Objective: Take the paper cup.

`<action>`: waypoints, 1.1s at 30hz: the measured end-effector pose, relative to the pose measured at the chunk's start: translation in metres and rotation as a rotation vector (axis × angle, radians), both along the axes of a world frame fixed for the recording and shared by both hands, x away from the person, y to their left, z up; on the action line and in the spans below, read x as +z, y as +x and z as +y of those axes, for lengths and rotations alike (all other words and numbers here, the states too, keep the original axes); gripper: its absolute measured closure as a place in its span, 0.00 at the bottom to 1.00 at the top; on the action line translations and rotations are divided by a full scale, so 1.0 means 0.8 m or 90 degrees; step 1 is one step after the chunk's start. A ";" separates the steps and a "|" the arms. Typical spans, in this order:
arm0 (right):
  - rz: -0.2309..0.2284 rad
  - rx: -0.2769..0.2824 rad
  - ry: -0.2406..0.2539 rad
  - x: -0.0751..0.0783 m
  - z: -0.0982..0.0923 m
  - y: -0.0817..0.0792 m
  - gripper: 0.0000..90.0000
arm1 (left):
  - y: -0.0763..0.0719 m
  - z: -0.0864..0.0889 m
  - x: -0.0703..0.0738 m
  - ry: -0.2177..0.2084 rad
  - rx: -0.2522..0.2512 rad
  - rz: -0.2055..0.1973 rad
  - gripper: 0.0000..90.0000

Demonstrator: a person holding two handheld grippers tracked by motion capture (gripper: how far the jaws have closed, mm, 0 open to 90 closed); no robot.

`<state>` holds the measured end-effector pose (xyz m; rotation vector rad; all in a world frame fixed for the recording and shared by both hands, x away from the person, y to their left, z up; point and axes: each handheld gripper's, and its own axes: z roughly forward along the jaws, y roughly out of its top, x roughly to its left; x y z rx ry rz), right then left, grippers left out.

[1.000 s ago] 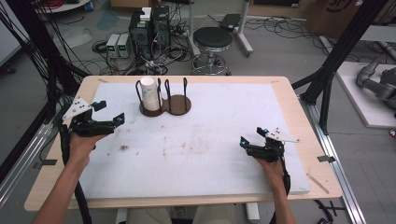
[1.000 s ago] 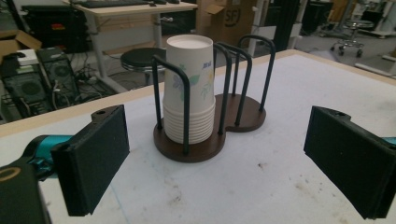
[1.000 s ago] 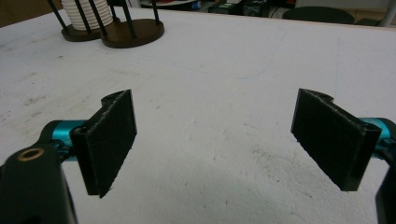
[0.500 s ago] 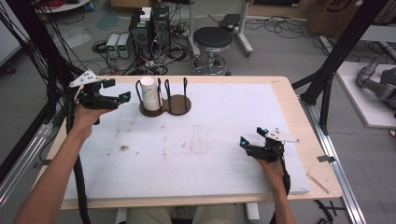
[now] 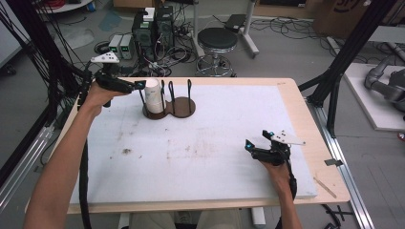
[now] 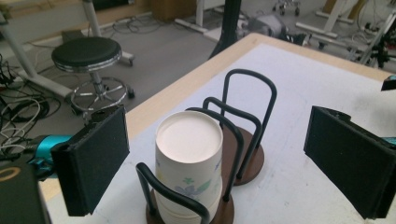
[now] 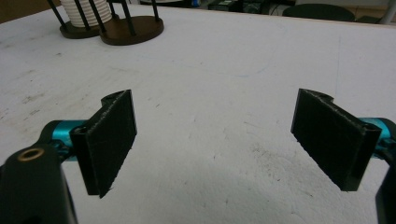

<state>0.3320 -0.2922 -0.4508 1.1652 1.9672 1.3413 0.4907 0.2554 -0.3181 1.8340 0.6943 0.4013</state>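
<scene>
Now table (image 5: 296, 102): wood edge, matte white scuffed top sheet. Left gripper (image 5: 138, 86) moved from near left edge up and away toward cup holder (image 5: 181, 109) since a second ago; jaws spread wide, nothing held, framing cup — likely lining up grab. Right gripper (image 5: 256, 143) unchanged, low over near-right of table, jaws released, empty. Holder: two round dark-brown bases, black bent-wire loops. Paper cup (image 6: 188, 163): upside down in left base, white, faint floral print, flat bottom up.

cup (image 6: 187, 154) in rack (image 6: 243, 121), on table (image 5: 229, 143)
</scene>
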 end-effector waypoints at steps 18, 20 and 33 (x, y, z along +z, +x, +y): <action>0.001 0.002 -0.002 0.000 0.001 0.000 0.16 | 0.040 -0.004 -0.023 0.046 -0.042 0.063 0.07; 0.002 0.002 -0.003 0.000 0.001 0.001 0.16 | 0.041 -0.005 -0.023 0.045 -0.045 0.059 0.07; 0.002 0.006 -0.007 0.000 0.001 0.001 0.16 | 0.056 -0.037 0.005 0.135 -0.101 0.068 0.07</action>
